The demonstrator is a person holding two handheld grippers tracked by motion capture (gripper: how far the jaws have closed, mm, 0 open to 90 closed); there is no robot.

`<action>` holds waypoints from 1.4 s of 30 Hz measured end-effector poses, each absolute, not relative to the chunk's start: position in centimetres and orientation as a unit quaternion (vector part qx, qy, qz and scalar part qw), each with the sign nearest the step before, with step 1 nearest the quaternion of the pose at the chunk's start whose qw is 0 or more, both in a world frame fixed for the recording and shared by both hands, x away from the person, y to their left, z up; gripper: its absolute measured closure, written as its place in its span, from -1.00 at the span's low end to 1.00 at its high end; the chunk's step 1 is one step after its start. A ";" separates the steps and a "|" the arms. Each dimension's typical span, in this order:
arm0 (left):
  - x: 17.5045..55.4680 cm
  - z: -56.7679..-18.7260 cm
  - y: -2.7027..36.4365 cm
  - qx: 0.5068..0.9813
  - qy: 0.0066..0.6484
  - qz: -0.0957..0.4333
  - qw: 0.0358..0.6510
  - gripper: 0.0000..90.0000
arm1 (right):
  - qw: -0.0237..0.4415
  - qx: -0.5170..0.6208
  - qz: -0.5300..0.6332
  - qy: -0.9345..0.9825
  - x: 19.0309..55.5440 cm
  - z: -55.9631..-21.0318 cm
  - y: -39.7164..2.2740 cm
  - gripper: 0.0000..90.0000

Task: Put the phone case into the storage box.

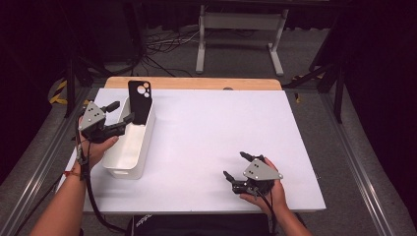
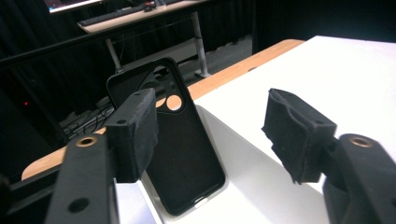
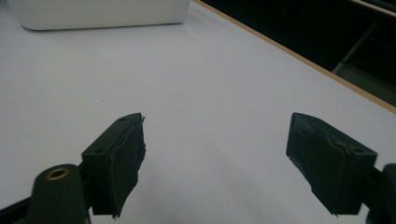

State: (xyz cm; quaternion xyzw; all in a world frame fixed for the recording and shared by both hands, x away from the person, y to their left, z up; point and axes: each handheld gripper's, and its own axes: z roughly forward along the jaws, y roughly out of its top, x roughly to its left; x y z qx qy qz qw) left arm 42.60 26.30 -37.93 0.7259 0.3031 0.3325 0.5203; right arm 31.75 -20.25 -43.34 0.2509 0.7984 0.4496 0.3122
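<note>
A black phone case [image 1: 139, 101] with round camera cut-outs stands upright in the far end of a white bin [image 1: 141, 158], leaning on its end wall. My left gripper [image 1: 123, 112] hovers at the bin's left rim, just short of the case, its jaws apart and holding nothing. In the left gripper view the case [image 2: 182, 158] stands beyond the two pads, nearer the left pad [image 2: 137, 133], and neither pad touches it. My right gripper [image 1: 235, 164] rests low over the white table [image 1: 211, 128] near its front right, open and empty. The right gripper view shows its jaws [image 3: 215, 149] wide over bare tabletop.
The bin's near wall [image 3: 98, 14] shows at the top left of the right gripper view. A wooden strip [image 1: 192, 82] edges the table's far side. Beyond it stand a white desk frame [image 1: 241, 22] and floor cables. Metal rails run along both sides.
</note>
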 end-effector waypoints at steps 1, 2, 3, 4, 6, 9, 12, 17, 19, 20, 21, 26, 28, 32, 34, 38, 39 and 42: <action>42.4 -37.9 26.2 0.725 0.303 0.335 0.520 -0.30 | 0.314 0.251 0.450 0.797 31.8 -43.3 -20.3 -0.55; 42.2 -37.9 26.2 0.725 0.302 0.335 0.521 -0.31 | 0.314 0.252 0.451 0.796 31.8 -43.2 -20.3 -0.55; 42.2 -37.9 26.2 0.725 0.302 0.335 0.521 -0.33 | 0.314 0.252 0.451 0.796 31.8 -43.2 -20.3 -0.55; 42.1 -37.9 26.0 0.723 0.301 0.338 0.522 -0.33 | 0.316 0.253 0.450 0.796 31.8 -43.2 -20.3 -0.55; 41.7 -37.9 25.8 0.721 0.301 0.344 0.520 -0.42 | 0.320 0.255 0.449 0.794 31.8 -43.1 -20.4 -0.55; 41.4 -37.6 25.6 0.721 0.298 0.352 0.517 -0.56 | 0.321 0.254 0.449 0.794 31.8 -43.1 -20.5 -0.55; 41.2 -37.4 25.7 0.716 0.298 0.349 0.526 -0.64 | 0.320 0.254 0.448 0.795 31.7 -43.1 -20.6 -0.55; 40.6 -37.1 25.4 0.719 0.287 0.349 0.529 -0.74 | 0.320 0.254 0.449 0.795 31.8 -43.1 -20.7 -0.55; 40.3 -36.9 25.3 0.719 0.283 0.344 0.534 -0.79 | 0.321 0.254 0.447 0.795 31.8 -43.1 -20.7 -0.55; 40.2 -36.9 25.3 0.717 0.282 0.341 0.539 -0.81 | 0.321 0.254 0.448 0.795 31.8 -43.1 -20.7 -0.55; 40.1 -36.8 25.3 0.718 0.280 0.337 0.541 -0.83 | 0.321 0.253 0.448 0.795 31.8 -43.1 -20.7 -0.55; 39.3 -36.5 24.9 0.719 0.263 0.332 0.551 -0.90 | 0.325 0.252 0.455 0.790 31.7 -42.9 -20.8 -0.55; 38.9 -36.3 24.6 0.720 0.257 0.330 0.554 -0.91 | 0.327 0.253 0.455 0.789 31.7 -42.8 -20.8 -0.55; 38.2 -36.2 24.0 0.725 0.245 0.328 0.554 -0.91 | 0.326 0.254 0.454 0.789 31.7 -42.8 -20.9 -0.55; 38.0 -36.1 23.7 0.726 0.242 0.328 0.554 -0.91 | 0.325 0.254 0.454 0.790 31.8 -42.8 -20.9 -0.55; 37.4 -36.0 23.0 0.727 0.231 0.325 0.559 -0.91 | 0.326 0.253 0.455 0.789 31.7 -42.7 -21.0 -0.55; 37.3 -36.0 22.9 0.727 0.228 0.324 0.560 -0.90 | 0.326 0.253 0.456 0.789 31.7 -42.7 -21.0 -0.55; 37.0 -36.0 22.2 0.727 0.221 0.324 0.563 -0.90 | 0.327 0.255 0.457 0.787 31.7 -42.7 -21.1 -0.55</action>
